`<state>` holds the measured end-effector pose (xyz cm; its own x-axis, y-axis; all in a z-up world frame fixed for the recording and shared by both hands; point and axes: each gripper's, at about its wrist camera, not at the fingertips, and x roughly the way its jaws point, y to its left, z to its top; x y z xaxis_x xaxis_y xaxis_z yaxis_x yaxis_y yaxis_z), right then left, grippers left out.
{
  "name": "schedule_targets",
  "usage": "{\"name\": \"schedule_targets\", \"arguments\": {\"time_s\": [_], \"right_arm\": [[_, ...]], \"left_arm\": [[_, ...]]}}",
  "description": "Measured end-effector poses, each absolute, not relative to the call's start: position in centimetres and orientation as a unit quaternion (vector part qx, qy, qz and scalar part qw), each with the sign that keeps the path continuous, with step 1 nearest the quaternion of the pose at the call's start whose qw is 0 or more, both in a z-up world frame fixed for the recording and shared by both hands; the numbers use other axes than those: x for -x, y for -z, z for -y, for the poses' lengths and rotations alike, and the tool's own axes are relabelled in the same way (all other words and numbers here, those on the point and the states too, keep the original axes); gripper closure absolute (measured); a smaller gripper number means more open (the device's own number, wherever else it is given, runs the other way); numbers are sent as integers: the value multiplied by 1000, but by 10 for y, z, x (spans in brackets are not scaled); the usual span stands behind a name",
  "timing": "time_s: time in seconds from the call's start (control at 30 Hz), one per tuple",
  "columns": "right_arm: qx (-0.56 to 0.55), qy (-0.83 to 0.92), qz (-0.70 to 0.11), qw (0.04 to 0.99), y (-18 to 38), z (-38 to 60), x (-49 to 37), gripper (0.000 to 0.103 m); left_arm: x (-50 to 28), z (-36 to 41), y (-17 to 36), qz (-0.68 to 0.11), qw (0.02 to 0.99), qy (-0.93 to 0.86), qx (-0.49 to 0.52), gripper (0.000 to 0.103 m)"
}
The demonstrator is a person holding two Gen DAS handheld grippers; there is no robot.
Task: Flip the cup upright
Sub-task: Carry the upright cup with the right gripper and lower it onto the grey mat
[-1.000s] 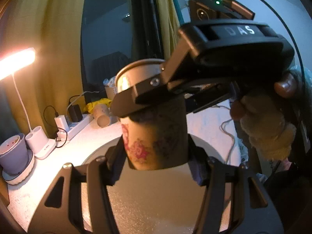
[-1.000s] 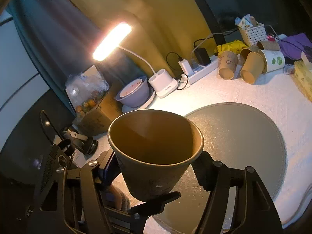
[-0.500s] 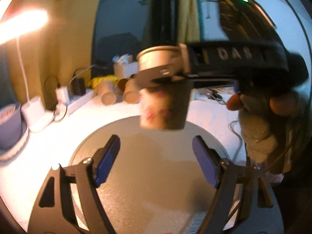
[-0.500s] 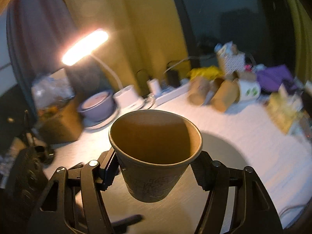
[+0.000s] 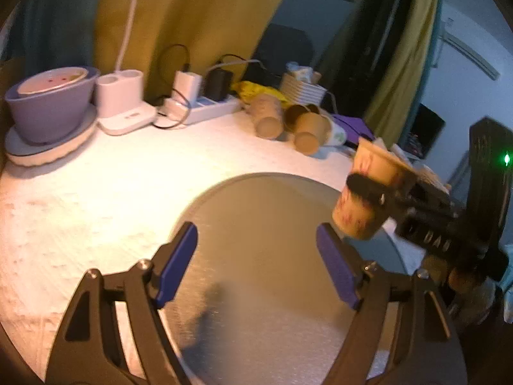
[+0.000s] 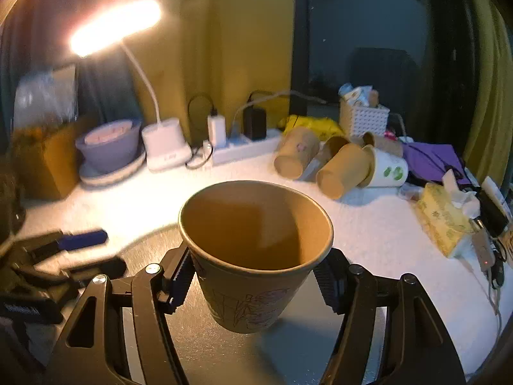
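A brown paper cup with a pink flower print (image 6: 253, 256) sits mouth-up between the pads of my right gripper (image 6: 253, 284), which is shut on it and holds it just above the round grey mat (image 6: 208, 349). In the left wrist view the same cup (image 5: 368, 195) hangs at the right, tilted, in the right gripper above the mat (image 5: 256, 224). My left gripper (image 5: 256, 266) is open and empty, its blue pads wide apart over the mat. It shows blurred at the left of the right wrist view (image 6: 64, 250).
Several paper cups (image 6: 323, 160) lie on their sides at the back of the white table. A power strip (image 6: 237, 150), a lit desk lamp (image 6: 163, 141), a purple bowl (image 6: 109, 144), a white basket (image 6: 362, 118) and a tissue pack (image 6: 445, 221) stand around.
My left gripper let go of the cup, opened wide and drew back to the left. My right gripper kept the cup and lowered it toward the mat.
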<state>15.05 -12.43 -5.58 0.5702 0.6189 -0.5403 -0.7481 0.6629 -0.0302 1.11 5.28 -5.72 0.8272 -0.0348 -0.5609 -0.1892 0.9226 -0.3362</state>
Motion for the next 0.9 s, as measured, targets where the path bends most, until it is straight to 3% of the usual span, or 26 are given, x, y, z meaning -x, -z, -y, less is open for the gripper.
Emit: {"name": "schedule_targets", "arguments": {"time_s": [0.47, 0.57, 0.9], "right_arm": [[212, -374, -256, 866, 68, 94, -143, 33], [213, -374, -265, 863, 70, 96, -144, 27], [203, -382, -271, 860, 65, 110, -129, 26]], "left_arm": [[-24, -59, 59, -293, 938, -63, 175, 25], [-22, -56, 57, -289, 941, -62, 166, 25], [-20, -46, 53, -278, 948, -61, 141, 25]]}}
